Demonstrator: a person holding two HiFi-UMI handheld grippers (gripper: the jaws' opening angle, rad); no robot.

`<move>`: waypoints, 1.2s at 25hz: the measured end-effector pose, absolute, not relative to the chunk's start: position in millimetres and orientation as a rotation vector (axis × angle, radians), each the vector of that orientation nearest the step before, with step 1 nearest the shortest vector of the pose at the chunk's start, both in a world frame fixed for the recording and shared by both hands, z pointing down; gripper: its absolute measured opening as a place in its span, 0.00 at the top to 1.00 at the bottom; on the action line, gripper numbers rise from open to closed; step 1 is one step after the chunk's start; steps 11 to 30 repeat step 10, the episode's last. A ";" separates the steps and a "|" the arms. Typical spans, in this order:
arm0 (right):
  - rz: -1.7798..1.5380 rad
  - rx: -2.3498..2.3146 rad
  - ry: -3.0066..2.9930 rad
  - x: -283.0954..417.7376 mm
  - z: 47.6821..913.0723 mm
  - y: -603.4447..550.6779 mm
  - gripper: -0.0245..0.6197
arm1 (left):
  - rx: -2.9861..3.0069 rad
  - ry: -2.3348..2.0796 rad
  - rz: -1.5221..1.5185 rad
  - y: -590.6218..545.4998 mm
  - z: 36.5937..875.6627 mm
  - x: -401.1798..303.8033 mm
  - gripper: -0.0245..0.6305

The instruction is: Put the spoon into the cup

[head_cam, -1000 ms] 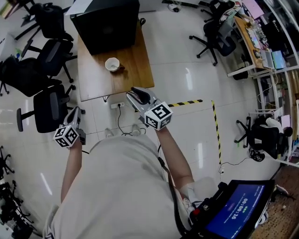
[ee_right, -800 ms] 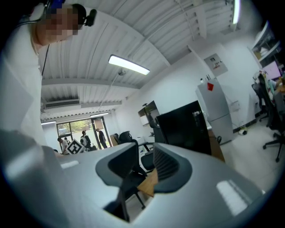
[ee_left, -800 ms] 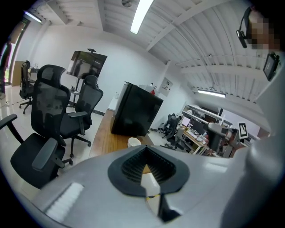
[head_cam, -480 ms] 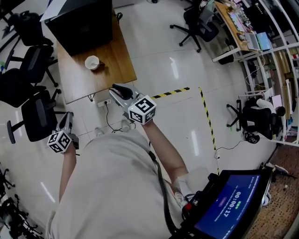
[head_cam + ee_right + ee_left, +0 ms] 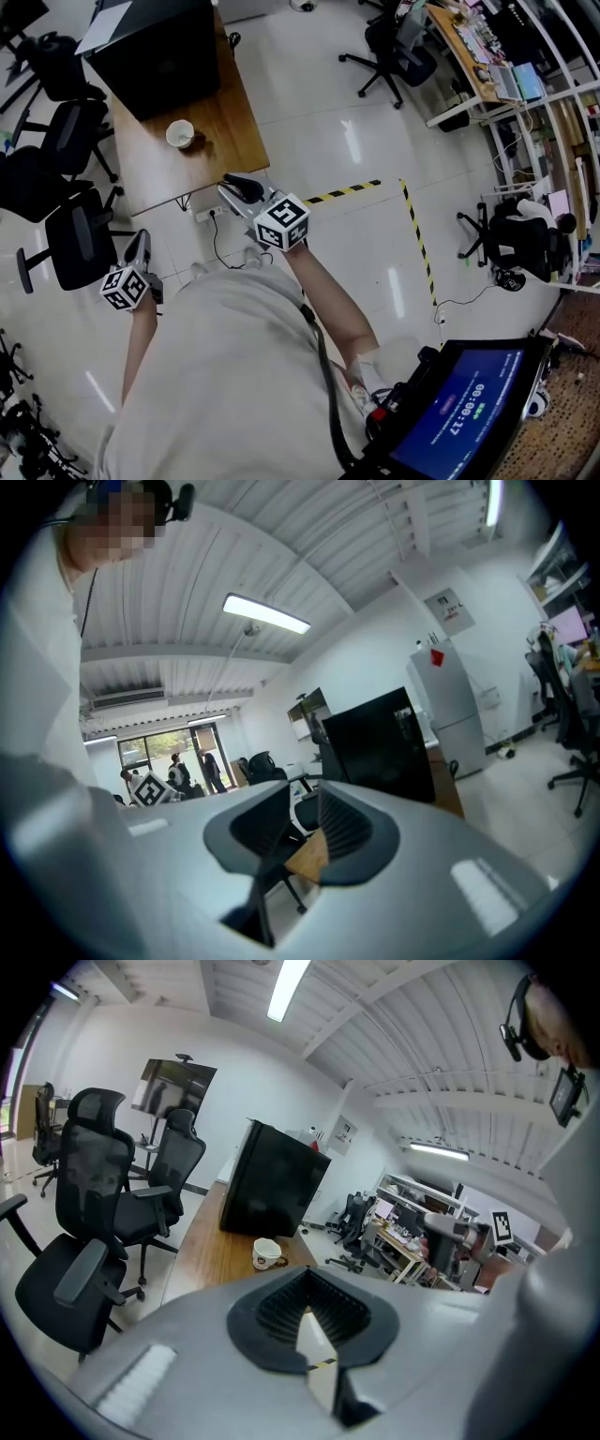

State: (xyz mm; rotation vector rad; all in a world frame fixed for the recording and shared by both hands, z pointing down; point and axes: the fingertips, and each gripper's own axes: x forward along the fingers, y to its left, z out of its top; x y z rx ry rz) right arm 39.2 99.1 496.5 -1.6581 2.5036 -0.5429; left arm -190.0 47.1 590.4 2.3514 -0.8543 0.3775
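1. At the far left, black office chairs (image 5: 75,239) stand on the floor beside the worktop.
2. Your left tool (image 5: 139,246) hangs low at the near left. Its jaws are clenched tip to tip with nothing in them.
3. The cup (image 5: 179,134) is small and white with a handle. It stands upright on the brown wooden worktop (image 5: 234,131), just in front of a big black box (image 5: 159,56) and well apart from both tools.
4. Your right tool (image 5: 240,186) is at the worktop's near edge. Its jaws are released and apart, have just been narrowing, and have nothing between them.
5. To the right, the glossy white floor (image 5: 319,112) carries yellow-black tape (image 5: 343,192). Cluttered desks (image 5: 473,47) stand at the far right, and a blue screen (image 5: 469,422) is at the near right.
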 end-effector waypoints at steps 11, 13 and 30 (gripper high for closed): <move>-0.584 -1.671 2.507 78.0 508.0 121.0 0.83 | 2.355 -0.856 0.377 68.7 593.5 -151.5 0.96; -0.584 -1.671 2.507 78.0 508.0 121.0 0.83 | 2.355 -0.856 0.377 68.7 593.5 -151.5 0.96; -0.584 -1.671 2.507 78.0 508.0 121.0 0.83 | 2.355 -0.856 0.377 68.7 593.5 -151.5 0.96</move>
